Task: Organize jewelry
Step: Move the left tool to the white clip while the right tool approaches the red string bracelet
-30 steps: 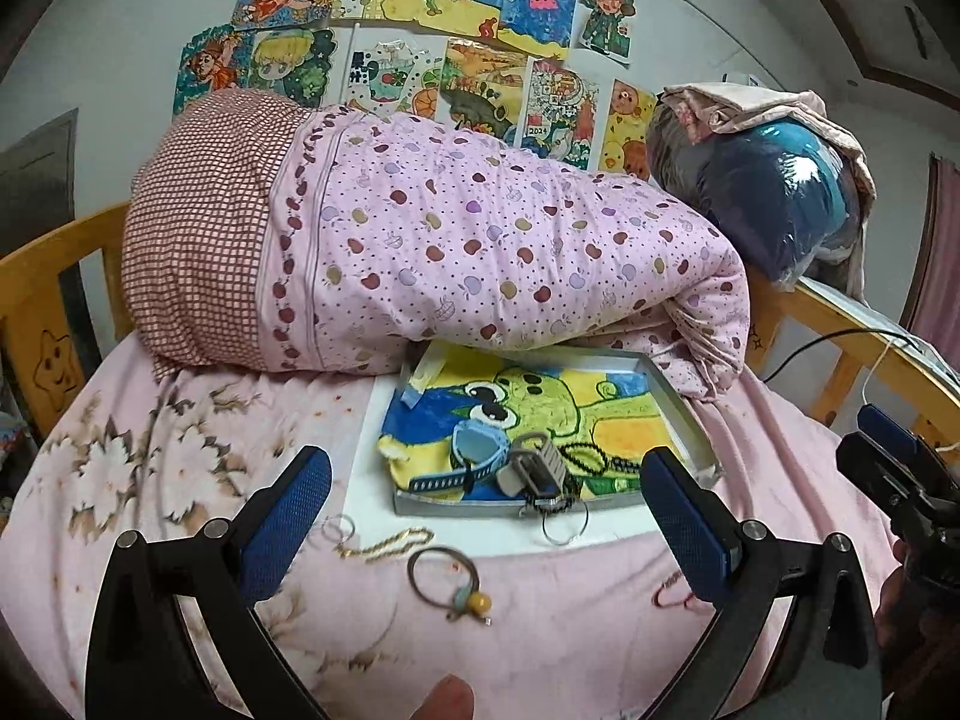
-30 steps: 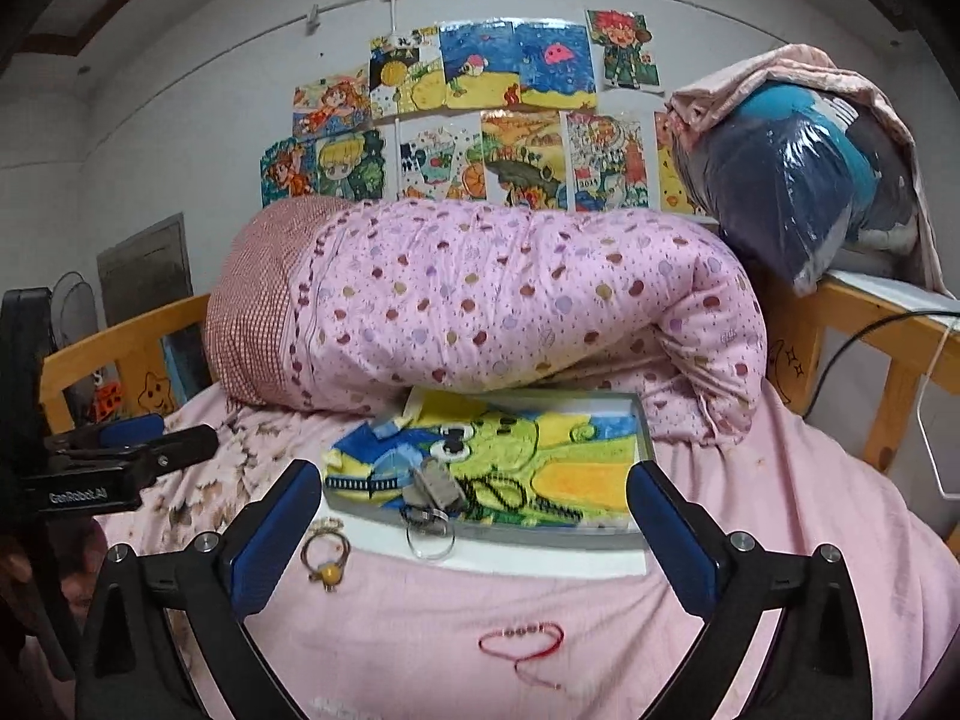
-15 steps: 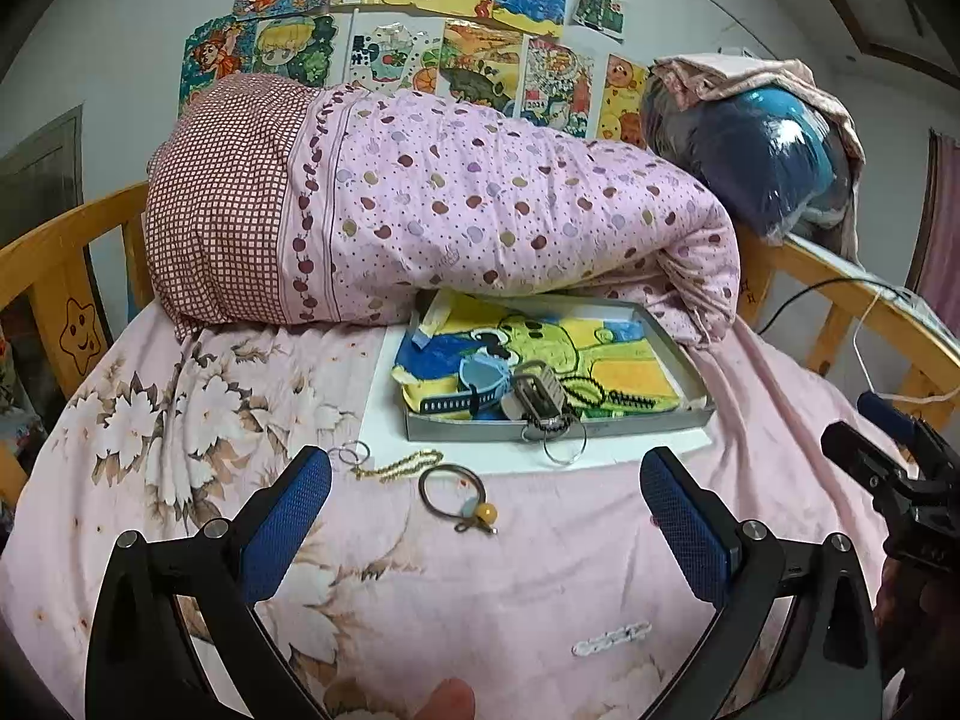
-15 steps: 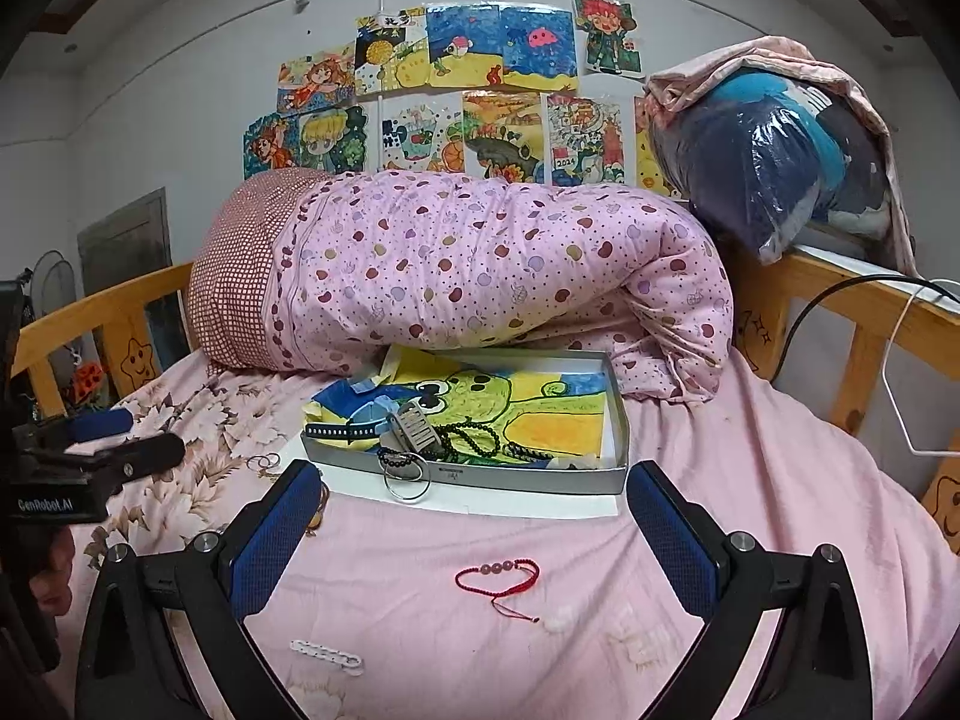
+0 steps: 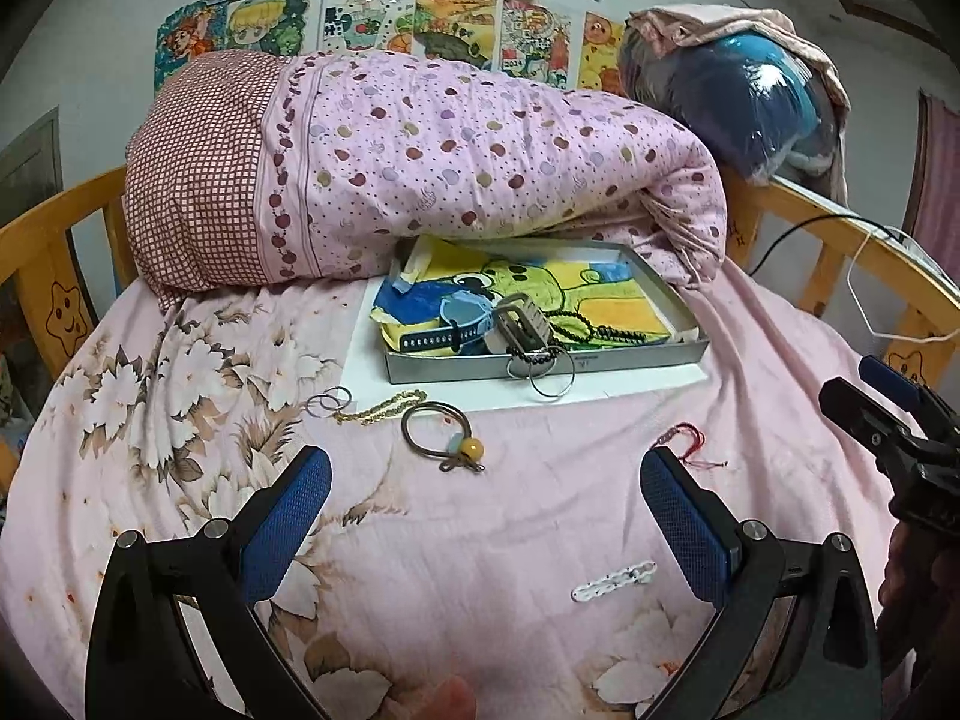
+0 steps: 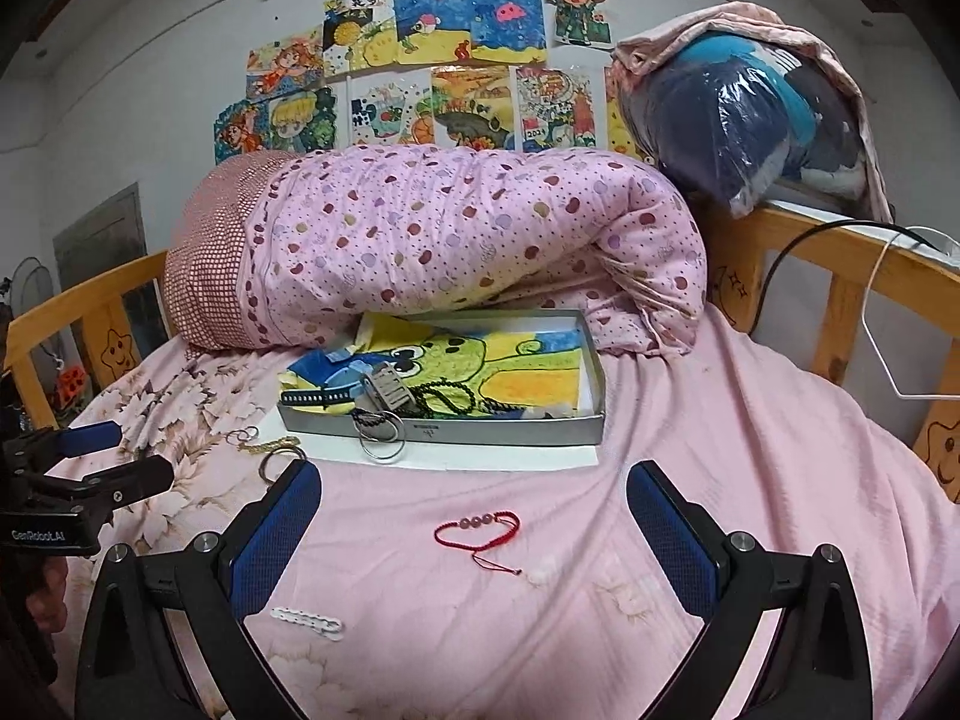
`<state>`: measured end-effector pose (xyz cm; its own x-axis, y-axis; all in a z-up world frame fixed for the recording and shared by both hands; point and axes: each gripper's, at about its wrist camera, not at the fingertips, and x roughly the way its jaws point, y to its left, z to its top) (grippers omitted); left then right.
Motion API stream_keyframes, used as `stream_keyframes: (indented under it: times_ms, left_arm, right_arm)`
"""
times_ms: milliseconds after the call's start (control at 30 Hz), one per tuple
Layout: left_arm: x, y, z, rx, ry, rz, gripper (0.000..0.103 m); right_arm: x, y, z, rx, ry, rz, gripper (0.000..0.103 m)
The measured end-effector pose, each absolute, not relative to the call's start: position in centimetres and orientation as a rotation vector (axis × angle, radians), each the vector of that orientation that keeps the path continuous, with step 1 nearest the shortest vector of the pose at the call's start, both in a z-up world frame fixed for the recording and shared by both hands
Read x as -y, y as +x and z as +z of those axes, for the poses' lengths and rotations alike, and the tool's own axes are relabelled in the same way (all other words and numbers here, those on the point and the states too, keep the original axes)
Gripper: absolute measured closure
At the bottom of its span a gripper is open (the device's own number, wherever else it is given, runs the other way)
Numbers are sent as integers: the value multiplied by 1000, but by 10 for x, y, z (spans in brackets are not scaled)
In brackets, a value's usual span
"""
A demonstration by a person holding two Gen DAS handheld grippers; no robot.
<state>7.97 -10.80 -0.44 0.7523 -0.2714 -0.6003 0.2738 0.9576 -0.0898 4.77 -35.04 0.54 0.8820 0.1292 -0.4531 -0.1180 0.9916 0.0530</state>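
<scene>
both grippers hung above the pink bedsheet (image 6: 720,450), empty. left gripper (image 5: 480,510) fingers spread wide; right gripper (image 6: 474,516) fingers likewise spread wide. grey tray (image 6: 516,426) sat on white paper by the rolled quilt (image 6: 450,240), holding a watch (image 5: 441,337), a metal clasp piece and dark beads. silver rings (image 5: 549,375) draped over the tray's front rim. loose on the sheet: red cord bracelet (image 6: 477,528) between right fingers, white chain (image 5: 612,582), gold chain (image 5: 381,408), ring bangle with amber bead (image 5: 438,429).
</scene>
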Motion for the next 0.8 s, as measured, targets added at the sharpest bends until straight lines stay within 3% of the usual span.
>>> stream_keyframes:
  times_ms: [800]
  left_arm:
    - [122,79,-44,-805,52,-382,2]
  right_arm:
    - [378,56,-30,-605,93,115,0]
